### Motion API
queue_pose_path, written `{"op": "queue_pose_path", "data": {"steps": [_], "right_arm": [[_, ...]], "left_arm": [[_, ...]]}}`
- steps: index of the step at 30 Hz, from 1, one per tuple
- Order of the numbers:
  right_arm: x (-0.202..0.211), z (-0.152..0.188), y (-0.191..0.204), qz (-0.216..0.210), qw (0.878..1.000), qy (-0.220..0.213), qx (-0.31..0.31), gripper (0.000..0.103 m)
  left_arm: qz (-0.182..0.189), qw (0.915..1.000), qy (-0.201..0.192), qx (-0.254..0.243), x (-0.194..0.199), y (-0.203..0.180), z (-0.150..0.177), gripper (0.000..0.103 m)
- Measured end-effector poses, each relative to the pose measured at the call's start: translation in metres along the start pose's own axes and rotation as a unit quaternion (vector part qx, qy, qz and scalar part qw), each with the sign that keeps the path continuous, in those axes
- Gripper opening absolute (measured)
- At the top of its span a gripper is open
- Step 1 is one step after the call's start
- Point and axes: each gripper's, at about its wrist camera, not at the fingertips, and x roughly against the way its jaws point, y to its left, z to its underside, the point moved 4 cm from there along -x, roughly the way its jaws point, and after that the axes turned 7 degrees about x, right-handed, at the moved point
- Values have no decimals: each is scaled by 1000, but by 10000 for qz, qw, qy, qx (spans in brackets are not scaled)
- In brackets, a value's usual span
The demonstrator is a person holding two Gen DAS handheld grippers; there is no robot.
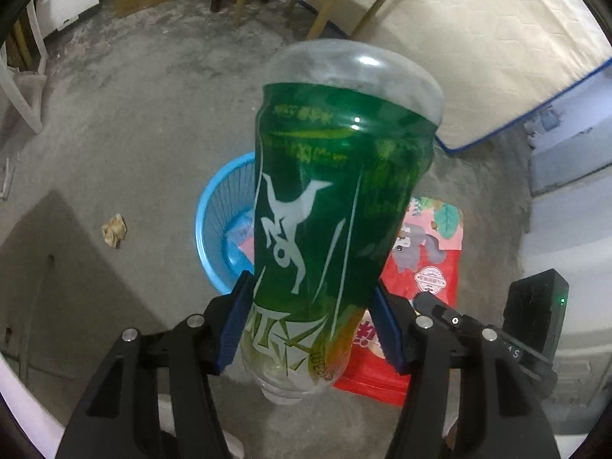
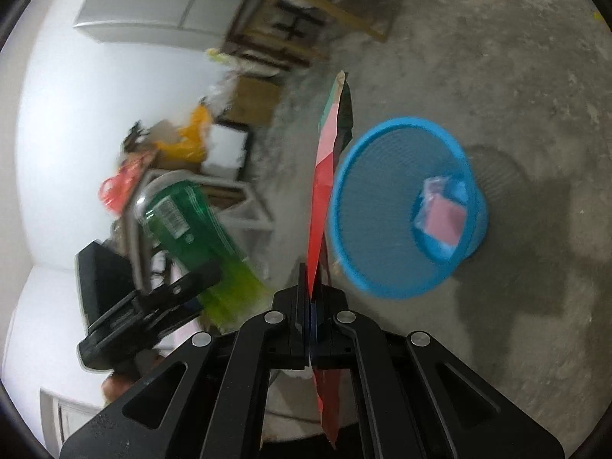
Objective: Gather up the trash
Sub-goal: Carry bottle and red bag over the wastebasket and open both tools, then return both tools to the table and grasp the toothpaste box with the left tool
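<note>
My left gripper [image 1: 310,329] pinches the light, crushable green-labelled plastic bottle [image 1: 336,199] low; my right gripper [image 2: 310,306] nips the flimsy red snack packet [image 2: 320,199].

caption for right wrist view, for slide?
Right gripper pinches red snack bag beside blue basket; left gripper holds green bottle.

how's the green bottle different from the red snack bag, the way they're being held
The green bottle is a rounded, see-through plastic body; the red snack bag is flat and thin, seen edge-on from the right wrist.
The left gripper clamps the bottle with its fingers spread wide; the right gripper is pinched nearly shut on the bag.
Both are off the floor, near the blue basket.
</note>
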Motion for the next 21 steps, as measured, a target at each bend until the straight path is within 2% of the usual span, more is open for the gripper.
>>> {"op": "queue_pose_path", "data": {"steps": [1, 2, 3, 5, 8, 11, 21], "right_arm": [[-7, -7, -4, 97, 9999, -35, -22, 4], [-12, -9, -9, 195, 9998, -44, -45, 9], [-21, -15, -17, 297, 9995, -36, -92, 26], [-33, -20, -30, 513, 9986, -85, -56, 39], [-48, -17, -46, 792, 9968, 31, -127, 39], [-47, -7, -52, 954, 9954, 70, -81, 39], [-12, 4, -38, 1247, 9910, -127, 472, 39]], "left_arm": [[-63, 10000, -40, 14, -8, -2, -10, 58], [-52, 9999, -95, 68, -7, -2, -8, 63], [-41, 9997, -172, 138, -8, 1, -11, 76], [-95, 9988, -380, 297, -7, 5, -16, 82], [17, 9985, -403, 383, 2, 8, -15, 82], [60, 9985, -486, 259, 13, 5, -8, 82], [-44, 9966, -817, -44, 49, 10, 16, 82]]}}
